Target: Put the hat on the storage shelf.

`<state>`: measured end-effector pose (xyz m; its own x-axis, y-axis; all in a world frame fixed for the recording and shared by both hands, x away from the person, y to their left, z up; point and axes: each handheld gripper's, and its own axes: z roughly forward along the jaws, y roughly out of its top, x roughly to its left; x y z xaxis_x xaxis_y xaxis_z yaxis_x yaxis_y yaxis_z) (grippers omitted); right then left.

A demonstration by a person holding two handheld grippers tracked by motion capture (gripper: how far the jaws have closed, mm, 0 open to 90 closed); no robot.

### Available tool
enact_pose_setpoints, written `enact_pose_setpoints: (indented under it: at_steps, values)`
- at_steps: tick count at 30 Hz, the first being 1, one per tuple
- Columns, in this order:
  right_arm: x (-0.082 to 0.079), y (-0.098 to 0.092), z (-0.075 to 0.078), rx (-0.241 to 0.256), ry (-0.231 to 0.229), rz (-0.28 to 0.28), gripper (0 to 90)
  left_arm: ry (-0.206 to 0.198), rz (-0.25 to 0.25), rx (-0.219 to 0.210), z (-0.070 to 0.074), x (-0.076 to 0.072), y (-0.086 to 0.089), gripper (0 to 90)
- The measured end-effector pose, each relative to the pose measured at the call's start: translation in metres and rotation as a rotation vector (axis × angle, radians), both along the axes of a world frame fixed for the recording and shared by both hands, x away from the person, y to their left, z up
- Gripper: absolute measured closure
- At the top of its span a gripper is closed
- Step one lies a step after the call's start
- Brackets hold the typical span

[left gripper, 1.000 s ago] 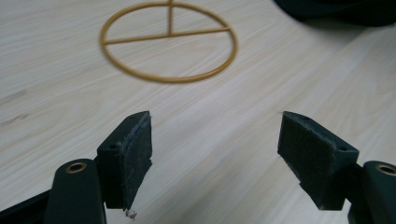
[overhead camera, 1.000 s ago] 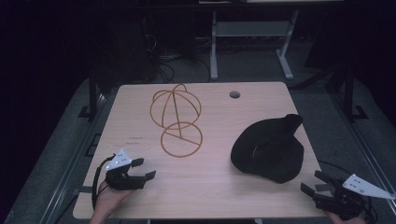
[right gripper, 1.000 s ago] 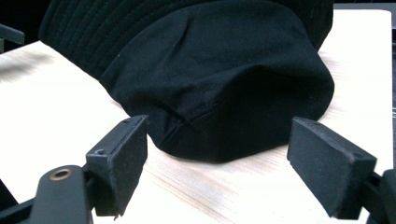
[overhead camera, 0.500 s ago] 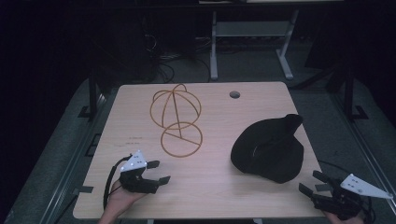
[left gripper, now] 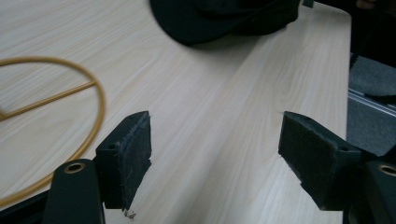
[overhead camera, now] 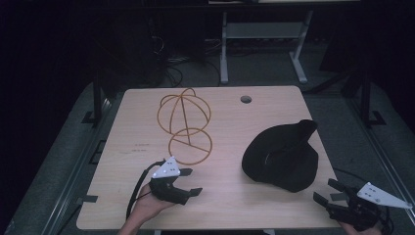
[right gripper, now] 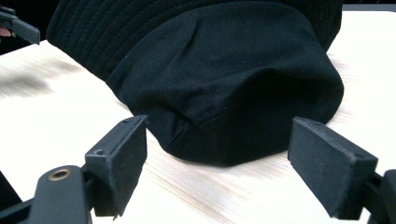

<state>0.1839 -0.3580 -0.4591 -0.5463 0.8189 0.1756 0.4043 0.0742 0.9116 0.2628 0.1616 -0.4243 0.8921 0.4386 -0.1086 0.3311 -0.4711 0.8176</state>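
— Hat: where was it?
— On the tabletop, right side, near the spread right tongs.
— The left tongs?
— Spread too, beside the wire frame.

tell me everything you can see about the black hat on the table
The black hat looks like soft woven cloth, with rows of stitching round its brim and a crumpled, creased crown. It lies slumped on the right side of the pale wooden table, one flap of brim sticking up toward the far edge. Nothing grips it: the right gripper sits just short of its near edge with jaws apart, and the wire stand stands apart to its left.
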Motion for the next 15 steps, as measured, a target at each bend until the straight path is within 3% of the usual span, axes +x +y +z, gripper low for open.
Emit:
enact_pose_setpoints:
  at_steps: [15]
  values:
    - [0.001,0.002,0.001,-0.001,-0.005,0.009,18.9,-0.017,-0.132,0.018,0.013,0.010,-0.065,24.2]
